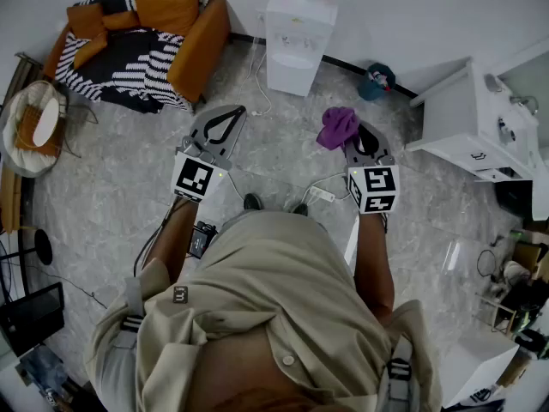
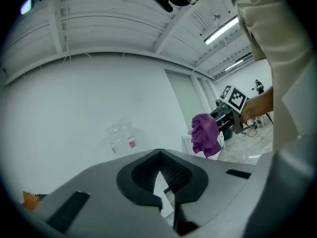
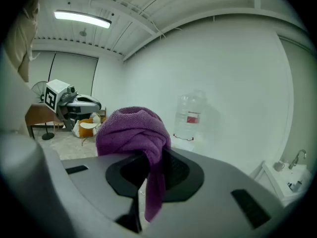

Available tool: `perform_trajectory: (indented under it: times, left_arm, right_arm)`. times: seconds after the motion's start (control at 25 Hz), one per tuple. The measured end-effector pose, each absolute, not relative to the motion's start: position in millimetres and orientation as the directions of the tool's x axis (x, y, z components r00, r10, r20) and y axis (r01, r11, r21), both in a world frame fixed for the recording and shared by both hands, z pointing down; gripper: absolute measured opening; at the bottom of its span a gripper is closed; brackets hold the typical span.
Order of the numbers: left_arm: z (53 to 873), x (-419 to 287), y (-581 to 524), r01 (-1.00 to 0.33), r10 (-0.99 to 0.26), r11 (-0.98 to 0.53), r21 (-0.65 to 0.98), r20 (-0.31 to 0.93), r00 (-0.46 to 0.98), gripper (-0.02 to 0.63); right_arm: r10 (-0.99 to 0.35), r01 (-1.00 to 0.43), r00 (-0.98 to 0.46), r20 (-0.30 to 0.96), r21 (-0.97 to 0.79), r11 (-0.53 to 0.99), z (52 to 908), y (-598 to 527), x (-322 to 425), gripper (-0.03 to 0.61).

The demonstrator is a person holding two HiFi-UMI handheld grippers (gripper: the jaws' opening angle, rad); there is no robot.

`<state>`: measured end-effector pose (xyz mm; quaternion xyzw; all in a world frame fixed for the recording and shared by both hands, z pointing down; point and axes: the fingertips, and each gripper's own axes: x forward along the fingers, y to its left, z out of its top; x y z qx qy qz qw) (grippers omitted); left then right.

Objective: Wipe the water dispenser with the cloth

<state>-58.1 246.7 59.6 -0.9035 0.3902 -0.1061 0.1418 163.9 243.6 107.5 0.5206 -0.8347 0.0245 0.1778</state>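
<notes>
The white water dispenser (image 1: 296,45) stands against the far wall with a clear bottle (image 3: 189,117) on top; the left gripper view shows that bottle (image 2: 121,138) too. My right gripper (image 1: 353,137) is shut on a bunched purple cloth (image 1: 337,127), held in the air a short way short of the dispenser. In the right gripper view the cloth (image 3: 133,133) bulges over the jaws and a tail hangs through the right gripper (image 3: 153,155). To its left my left gripper (image 1: 232,114) is shut with nothing in it, its tips meeting in the left gripper view (image 2: 159,153).
An orange sofa (image 1: 184,33) with a striped blanket sits at the back left. A white sink cabinet (image 1: 476,123) stands at the right and a teal bin (image 1: 377,80) beside the dispenser. Cables and a power strip (image 1: 322,194) lie on the marble floor by the person's feet.
</notes>
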Motion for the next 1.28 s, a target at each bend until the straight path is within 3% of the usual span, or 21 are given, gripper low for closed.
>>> perform_trajectory:
  times: [1.28]
  left_arm:
    - [75.1, -122.0, 164.5, -0.672, -0.713, -0.682, -0.29, 0.057, 0.699, 0.015]
  right_arm:
    - [-0.87, -0.909, -0.339, 0.358, 0.114, 0.401, 122.8, 181.6, 103.8, 0.071]
